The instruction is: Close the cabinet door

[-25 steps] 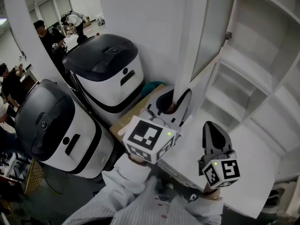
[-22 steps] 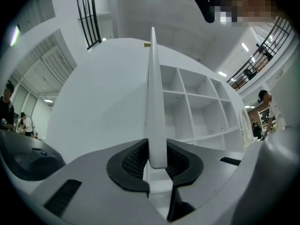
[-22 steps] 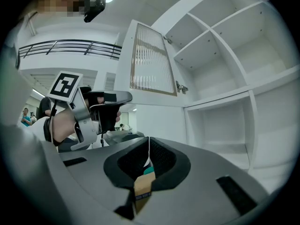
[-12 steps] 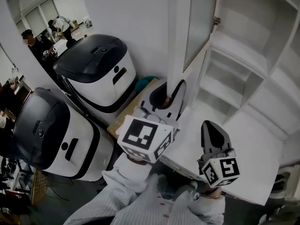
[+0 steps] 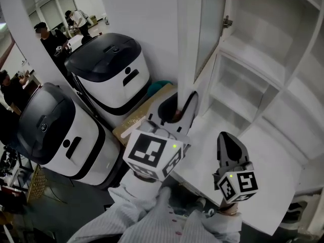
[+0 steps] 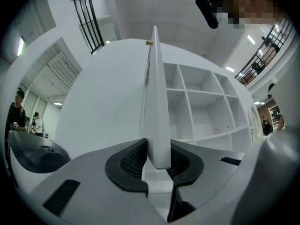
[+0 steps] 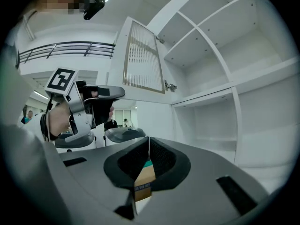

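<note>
Clamping the edge of the cabinet door [image 5: 188,44], the left gripper [image 5: 178,106] has nudged it slightly, so closing is barely begun. The right gripper [image 5: 228,138] hangs empty, jaws together.

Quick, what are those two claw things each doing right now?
Left gripper: closed on the bottom edge of the cabinet door.
Right gripper: closed, holding nothing.
</note>
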`<action>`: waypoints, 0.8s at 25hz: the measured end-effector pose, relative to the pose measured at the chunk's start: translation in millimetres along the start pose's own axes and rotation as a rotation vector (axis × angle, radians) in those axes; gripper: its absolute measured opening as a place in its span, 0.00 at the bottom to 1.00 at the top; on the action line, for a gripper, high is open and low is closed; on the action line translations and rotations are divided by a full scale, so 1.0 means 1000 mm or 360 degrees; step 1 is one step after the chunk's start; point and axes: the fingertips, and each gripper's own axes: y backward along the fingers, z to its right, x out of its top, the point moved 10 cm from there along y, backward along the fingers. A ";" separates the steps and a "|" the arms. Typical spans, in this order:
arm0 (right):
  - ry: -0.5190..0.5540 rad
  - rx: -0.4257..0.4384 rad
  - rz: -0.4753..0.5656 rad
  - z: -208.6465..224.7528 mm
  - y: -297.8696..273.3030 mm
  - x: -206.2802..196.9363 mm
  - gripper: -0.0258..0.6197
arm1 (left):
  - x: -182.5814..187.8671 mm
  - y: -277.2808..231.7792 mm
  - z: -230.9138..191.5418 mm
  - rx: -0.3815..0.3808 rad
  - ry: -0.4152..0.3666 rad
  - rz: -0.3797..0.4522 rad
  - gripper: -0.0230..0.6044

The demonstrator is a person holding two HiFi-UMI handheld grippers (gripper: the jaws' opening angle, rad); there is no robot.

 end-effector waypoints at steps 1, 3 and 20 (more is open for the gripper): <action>0.0001 0.0020 -0.0002 0.005 0.003 0.000 0.06 | 0.000 -0.001 0.007 0.0020 -0.0025 -0.0008 0.18; 0.0005 0.0056 -0.0003 0.016 0.008 0.002 0.06 | 0.000 -0.004 0.020 0.0071 -0.0063 -0.0022 0.18; 0.0050 0.0265 -0.0032 0.108 0.057 0.005 0.06 | -0.004 -0.038 0.112 0.0339 -0.0105 -0.0074 0.25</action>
